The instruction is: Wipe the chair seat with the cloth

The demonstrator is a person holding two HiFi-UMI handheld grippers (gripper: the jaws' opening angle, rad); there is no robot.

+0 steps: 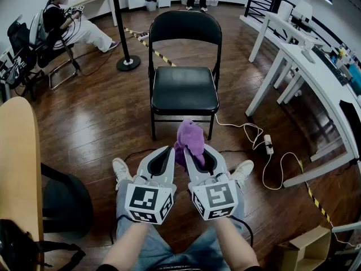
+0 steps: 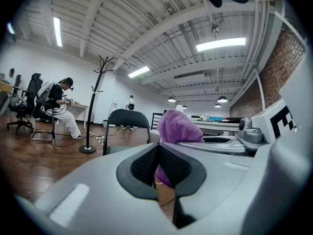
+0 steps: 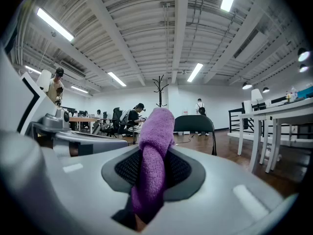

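Clamping the purple cloth upright, the right gripper sat beside the closed, empty left gripper, the chair seat lying straight ahead of both.

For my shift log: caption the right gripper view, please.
Right gripper shut on purple cloth, black folding chair ahead.

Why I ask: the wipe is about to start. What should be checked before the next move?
1. Cloth gripped: ok, the right gripper is shut on it.
2. Left gripper free: ok, jaws together, nothing between them.
3. Chair seat bare: ok, nothing lies on it.
4. Cloth at the seat: not ok, it is held short of it.
5. White cable near the right shoe: cannot tell if it will snag.
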